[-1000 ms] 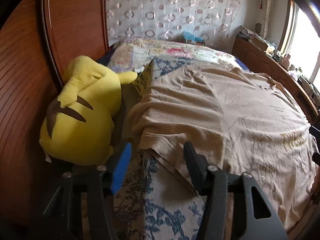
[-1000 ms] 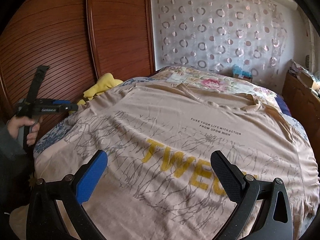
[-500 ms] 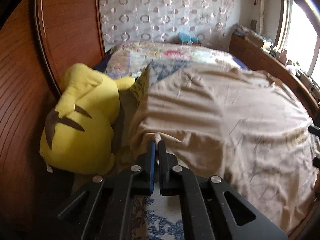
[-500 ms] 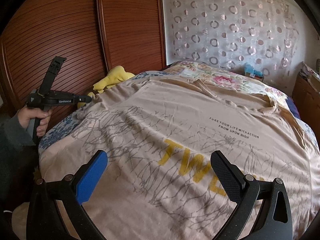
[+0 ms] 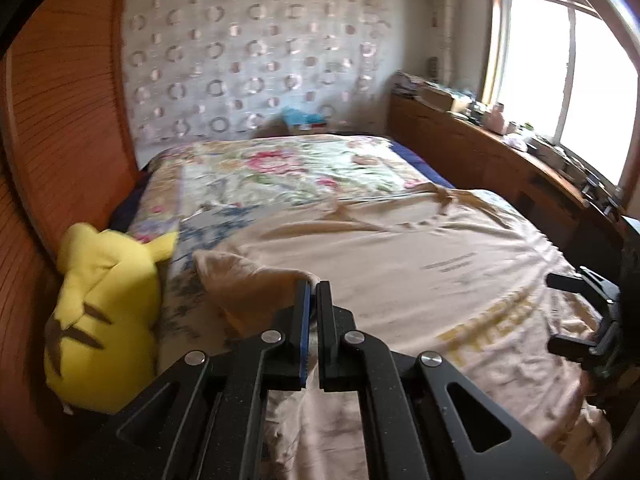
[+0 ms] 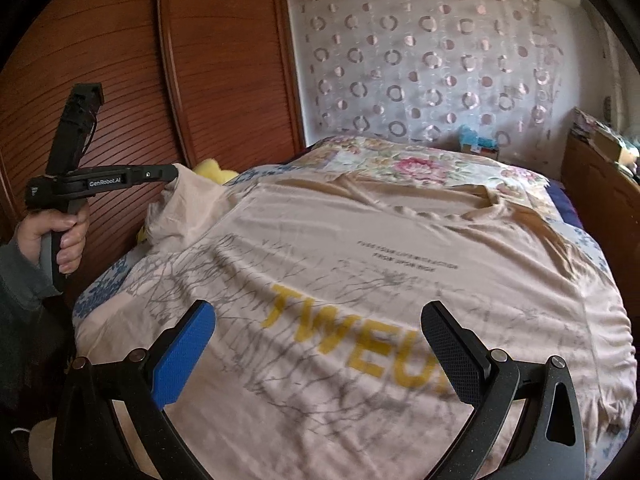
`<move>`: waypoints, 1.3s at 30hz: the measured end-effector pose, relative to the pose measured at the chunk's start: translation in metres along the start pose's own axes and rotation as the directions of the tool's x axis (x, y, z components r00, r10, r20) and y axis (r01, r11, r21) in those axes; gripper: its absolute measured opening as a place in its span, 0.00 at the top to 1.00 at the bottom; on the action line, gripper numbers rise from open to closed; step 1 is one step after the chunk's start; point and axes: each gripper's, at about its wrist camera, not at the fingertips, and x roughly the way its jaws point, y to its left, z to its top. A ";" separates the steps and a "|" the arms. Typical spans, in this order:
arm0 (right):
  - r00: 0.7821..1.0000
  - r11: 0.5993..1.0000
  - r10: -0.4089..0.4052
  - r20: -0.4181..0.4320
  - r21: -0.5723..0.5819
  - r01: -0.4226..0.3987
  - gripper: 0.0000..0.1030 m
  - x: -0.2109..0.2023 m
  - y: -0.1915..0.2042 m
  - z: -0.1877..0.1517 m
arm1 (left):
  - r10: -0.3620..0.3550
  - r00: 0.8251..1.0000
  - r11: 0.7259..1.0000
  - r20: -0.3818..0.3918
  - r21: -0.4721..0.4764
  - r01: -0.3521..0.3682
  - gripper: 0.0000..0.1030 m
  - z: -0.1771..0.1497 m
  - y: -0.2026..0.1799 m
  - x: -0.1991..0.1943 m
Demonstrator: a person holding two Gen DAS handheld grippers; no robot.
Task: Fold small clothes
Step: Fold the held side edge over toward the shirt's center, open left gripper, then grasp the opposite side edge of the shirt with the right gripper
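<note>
The left gripper, jaws clamped on the left sleeve of the beige printed T-shirt, lifts it to fold rightward; the right gripper hovers, jaws wide and empty.

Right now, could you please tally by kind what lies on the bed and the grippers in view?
T-shirt: 1
Plush toy: 1
Floral bedspread: 1
Grippers: 2, the left gripper and the right gripper
Total: 5
</note>
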 end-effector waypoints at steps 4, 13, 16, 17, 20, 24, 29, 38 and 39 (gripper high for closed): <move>1.000 1.000 -0.011 0.004 0.020 0.011 0.00 0.000 0.000 -0.005 | -0.035 0.999 0.999 0.015 0.015 0.035 0.96 0.001 -0.013 -0.007; 1.000 1.000 -0.013 -0.006 0.021 0.013 0.01 0.005 0.005 -0.004 | 0.012 0.997 1.000 0.079 -0.003 -0.012 0.43 -0.013 -0.009 -0.046; 1.000 1.000 -0.001 -0.007 -0.001 0.001 0.01 0.009 0.005 0.003 | 0.052 0.995 0.998 0.088 -0.023 -0.051 0.28 -0.021 0.000 -0.053; 1.000 1.000 0.004 -0.009 -0.014 -0.004 0.02 0.011 0.007 0.007 | 0.064 0.994 0.998 0.091 -0.033 -0.061 0.26 -0.025 0.003 -0.056; 0.999 0.998 0.028 -0.015 -0.060 -0.029 0.06 0.020 0.009 0.019 | 0.089 0.992 0.995 0.089 -0.062 -0.084 0.24 -0.038 0.014 -0.062; 0.996 0.989 0.084 -0.026 -0.116 -0.087 0.19 0.038 0.018 0.038 | 0.110 0.990 0.991 0.083 -0.090 -0.102 0.24 -0.055 0.025 -0.066; 0.984 0.972 0.162 -0.076 -0.160 -0.173 0.33 0.079 0.033 0.060 | 0.131 0.988 0.987 0.078 -0.099 -0.123 0.23 -0.070 0.030 -0.066; 0.940 0.937 0.260 -0.218 -0.176 -0.300 0.55 0.171 0.062 0.077 | 0.145 0.985 0.984 0.091 -0.122 -0.134 0.23 -0.084 0.038 -0.074; 0.936 0.934 0.267 -0.229 -0.179 -0.310 0.57 0.178 0.066 0.077 | 0.149 0.984 0.983 0.093 -0.123 -0.137 0.23 -0.085 0.039 -0.075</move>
